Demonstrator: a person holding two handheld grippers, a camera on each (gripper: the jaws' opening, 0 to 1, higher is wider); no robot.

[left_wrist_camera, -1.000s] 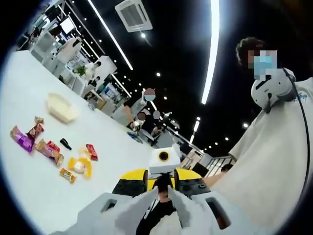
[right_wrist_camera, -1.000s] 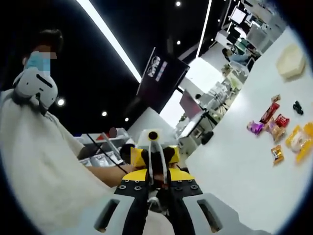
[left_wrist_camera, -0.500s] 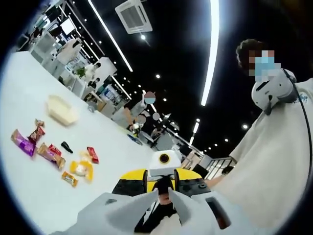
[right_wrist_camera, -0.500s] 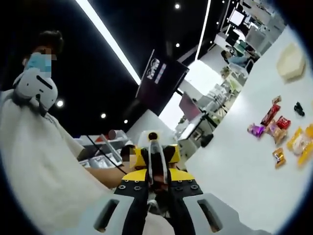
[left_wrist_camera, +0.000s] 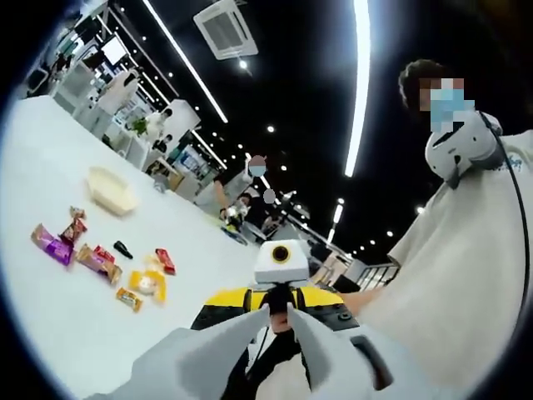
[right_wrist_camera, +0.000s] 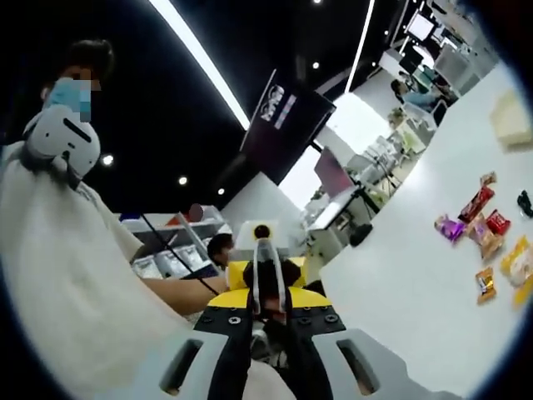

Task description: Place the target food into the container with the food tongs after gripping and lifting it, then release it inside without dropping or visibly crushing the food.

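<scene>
The left claw [left_wrist_camera: 277, 312] and right claw [right_wrist_camera: 265, 310] are clenched tip to tip, grasping nothing. Wrapped snacks [left_wrist_camera: 100, 262] lie on the white counter [left_wrist_camera: 50, 333], well left of the left claw, near the pale container [left_wrist_camera: 112, 190]. Wrappers are judged light, slippery, crushable; mid-body gripping is advised.

The snack packets [left_wrist_camera: 100, 262] scattered on the white table [left_wrist_camera: 50, 333] sit too small for me to read any label, and in my right gripper view the yellow packet [right_wrist_camera: 523, 275] and the pale container [right_wrist_camera: 514, 119] are cut by the picture's edge. Whether my jaws touch at their tips is unclear.
</scene>
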